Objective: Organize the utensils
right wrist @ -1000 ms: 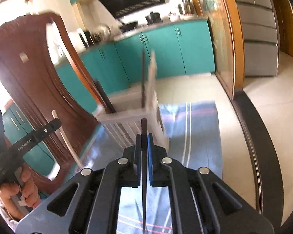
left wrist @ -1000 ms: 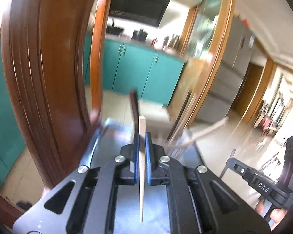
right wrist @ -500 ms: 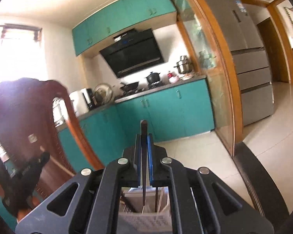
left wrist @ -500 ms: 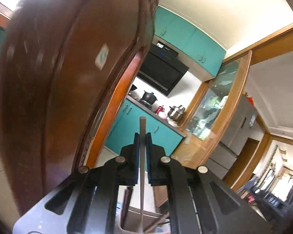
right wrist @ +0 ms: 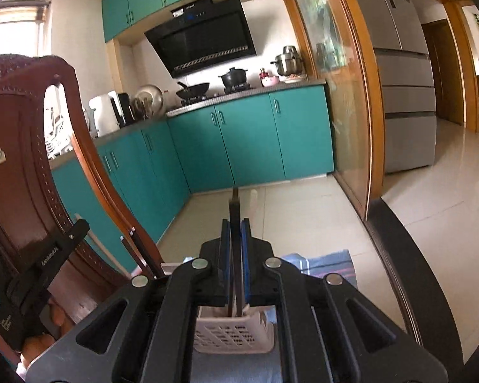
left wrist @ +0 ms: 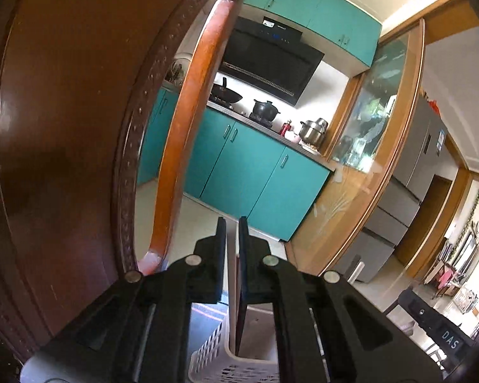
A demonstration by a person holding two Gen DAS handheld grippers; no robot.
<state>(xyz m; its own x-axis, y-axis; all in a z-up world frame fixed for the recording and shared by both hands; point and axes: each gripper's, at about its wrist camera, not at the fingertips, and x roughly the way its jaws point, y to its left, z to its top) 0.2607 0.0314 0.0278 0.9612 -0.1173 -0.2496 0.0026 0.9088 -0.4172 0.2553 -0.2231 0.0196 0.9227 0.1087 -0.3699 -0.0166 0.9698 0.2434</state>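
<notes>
A white slotted utensil basket (left wrist: 236, 364) sits below my left gripper (left wrist: 232, 223), whose jaws stand a little apart with nothing between them. In the right wrist view the same basket (right wrist: 233, 335) is under my right gripper (right wrist: 235, 220), which is shut on a dark chopstick (right wrist: 235, 242) held upright with its lower end in the basket. Two dark chopsticks (right wrist: 143, 255) lean out of the basket to the left. The left gripper's handle (right wrist: 38, 274) shows at the left edge.
A carved brown wooden chair back (left wrist: 64, 143) fills the left, close to the left gripper, and shows in the right wrist view (right wrist: 19, 172). A striped blue cloth (right wrist: 322, 263) lies under the basket. Teal kitchen cabinets (right wrist: 246, 140) stand behind.
The pale chopstick that my left gripper held is gone from its jaws, which have opened slightly. Both grippers have tilted up and come over the basket; the right keeps the dark chopstick.
</notes>
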